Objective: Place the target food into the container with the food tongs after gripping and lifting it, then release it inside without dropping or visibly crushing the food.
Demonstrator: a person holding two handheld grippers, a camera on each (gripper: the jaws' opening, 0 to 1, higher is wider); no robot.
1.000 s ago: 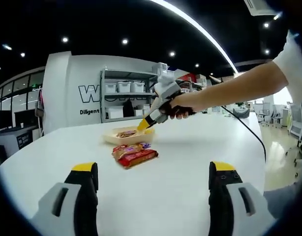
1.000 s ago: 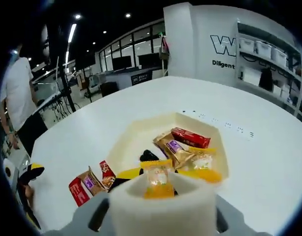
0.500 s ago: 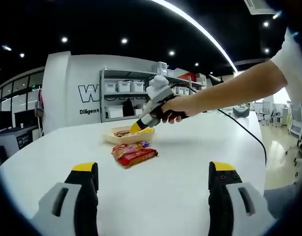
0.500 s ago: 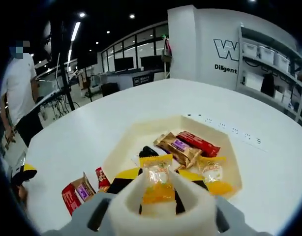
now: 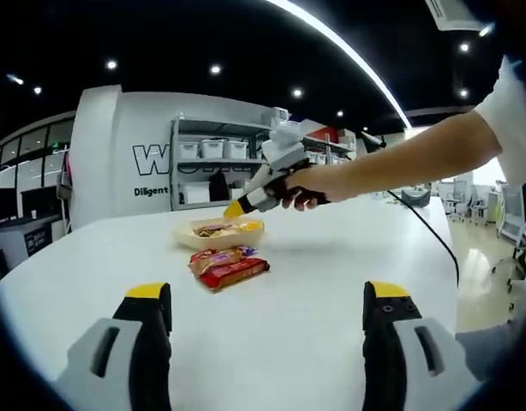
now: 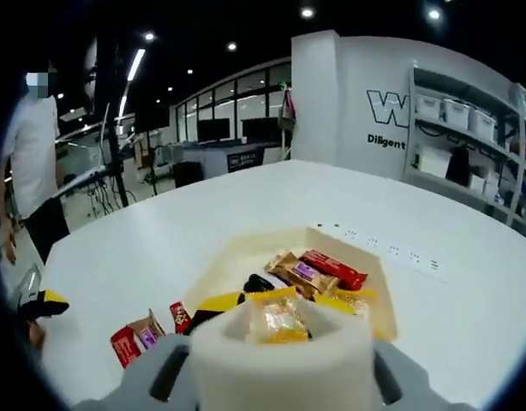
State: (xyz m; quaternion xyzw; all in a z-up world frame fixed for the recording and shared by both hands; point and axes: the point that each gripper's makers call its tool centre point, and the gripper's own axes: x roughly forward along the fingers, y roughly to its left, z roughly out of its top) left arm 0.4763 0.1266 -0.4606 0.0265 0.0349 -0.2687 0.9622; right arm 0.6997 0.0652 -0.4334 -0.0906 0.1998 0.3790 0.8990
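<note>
Large white round-edged table [image 5: 314,282] carries everything. Shallow cream rectangular tray [image 6: 224,261], the container, sits toward the far middle of it in the left gripper view [image 5: 213,235]; inside are a red wrapped bar [image 6: 333,269], a brown-gold wrapped snack with a purple label [image 6: 291,272], a yellow clear-window packet [image 6: 353,302] and a small black item [image 6: 257,283]. Just near of the tray on the bare table lie loose red and brown snack packets [image 5: 226,265], touching each other, apart from the tray wall.

Right gripper [image 5: 235,208], held in a person's hand [image 5: 307,185], hangs above the tray with yellow tips pointing down. In its own view the jaws are clamped on the yellow-orange clear-wrapped candy packet [image 6: 278,316], which sits over the tray's near edge, lifted off the contents; wrapper looks uncrushed.

Left gripper [image 5: 267,300] hovers low over the near table, jaws wide apart with nothing between them, well apart from tray and packets
</note>
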